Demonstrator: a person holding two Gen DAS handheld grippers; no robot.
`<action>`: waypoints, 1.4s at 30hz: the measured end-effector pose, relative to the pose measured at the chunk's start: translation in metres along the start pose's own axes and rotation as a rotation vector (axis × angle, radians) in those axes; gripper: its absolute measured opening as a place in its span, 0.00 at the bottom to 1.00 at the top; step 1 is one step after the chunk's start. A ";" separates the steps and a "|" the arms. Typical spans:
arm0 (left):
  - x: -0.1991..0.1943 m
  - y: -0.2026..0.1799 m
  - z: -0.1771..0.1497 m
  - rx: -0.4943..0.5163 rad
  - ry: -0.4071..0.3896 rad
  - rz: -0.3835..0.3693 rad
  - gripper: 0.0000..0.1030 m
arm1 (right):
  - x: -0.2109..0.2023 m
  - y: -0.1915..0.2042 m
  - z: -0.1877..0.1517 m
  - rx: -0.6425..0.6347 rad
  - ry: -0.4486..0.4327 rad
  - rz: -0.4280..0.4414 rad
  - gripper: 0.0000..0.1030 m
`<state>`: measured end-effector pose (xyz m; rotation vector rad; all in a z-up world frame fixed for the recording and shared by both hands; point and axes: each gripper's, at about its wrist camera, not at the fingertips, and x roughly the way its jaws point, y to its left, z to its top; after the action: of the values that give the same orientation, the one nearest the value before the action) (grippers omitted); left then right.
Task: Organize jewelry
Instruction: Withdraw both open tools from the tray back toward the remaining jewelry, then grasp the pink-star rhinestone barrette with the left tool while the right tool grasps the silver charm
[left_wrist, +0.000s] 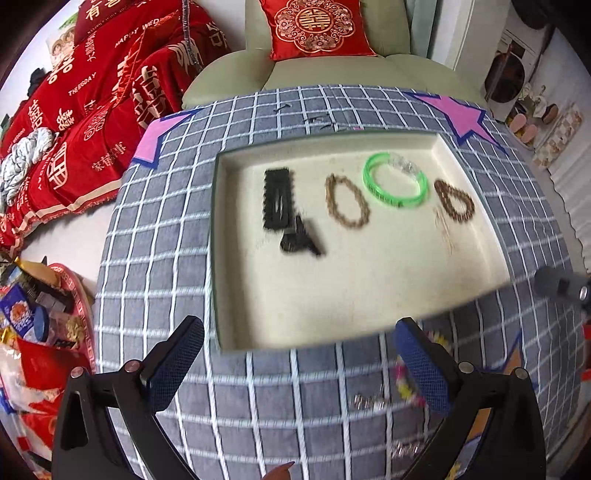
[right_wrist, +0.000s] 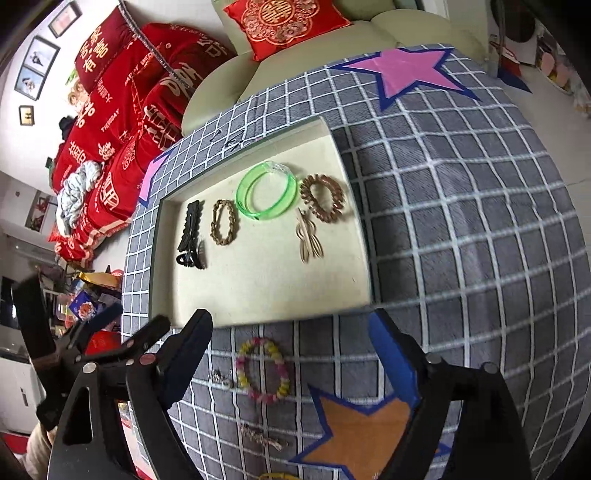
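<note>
The cream tray (right_wrist: 258, 291) sits sunk into the checked grey cloth (right_wrist: 461, 221) and already holds 6 pieces in a loose row: a green bangle (right_wrist: 266, 194) with a clear bangle (right_wrist: 277, 168) tucked against its far edge, a brown coil tie (right_wrist: 323, 198) at the right end, a beaded bracelet (right_wrist: 222, 222), a black hair clip (right_wrist: 191, 232) at the left end, and a tan hairpin (right_wrist: 309, 240) just in front of the coil tie. By my reading, the sorting is a good half done.

Left on the cloth, near the tray's front rim, are a pink-and-yellow bead bracelet (right_wrist: 263, 371), a small silver piece (right_wrist: 220, 378) beside it and a thin chain-like piece (right_wrist: 260, 437) nearer the camera.

The clip and hairpin both lie with their long axes running front to back in the tray.

The left gripper (left_wrist: 299, 369) and right gripper (right_wrist: 291, 354) both stand spread wide, holding nothing; the bead bracelet lies below the right one's open jaws.
</note>
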<state>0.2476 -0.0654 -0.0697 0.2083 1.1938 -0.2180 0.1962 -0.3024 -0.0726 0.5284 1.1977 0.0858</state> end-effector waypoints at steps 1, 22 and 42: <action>-0.002 0.001 -0.007 0.002 0.003 0.000 1.00 | -0.003 -0.002 -0.003 0.007 -0.002 -0.001 0.86; -0.005 -0.015 -0.110 0.019 0.129 -0.090 1.00 | -0.030 -0.036 -0.081 0.032 0.044 -0.068 0.87; 0.006 -0.077 -0.129 0.346 0.083 -0.128 0.98 | -0.016 -0.065 -0.148 0.010 0.162 -0.206 0.87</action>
<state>0.1129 -0.1044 -0.1242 0.4463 1.2478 -0.5337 0.0436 -0.3133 -0.1255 0.4100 1.4050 -0.0538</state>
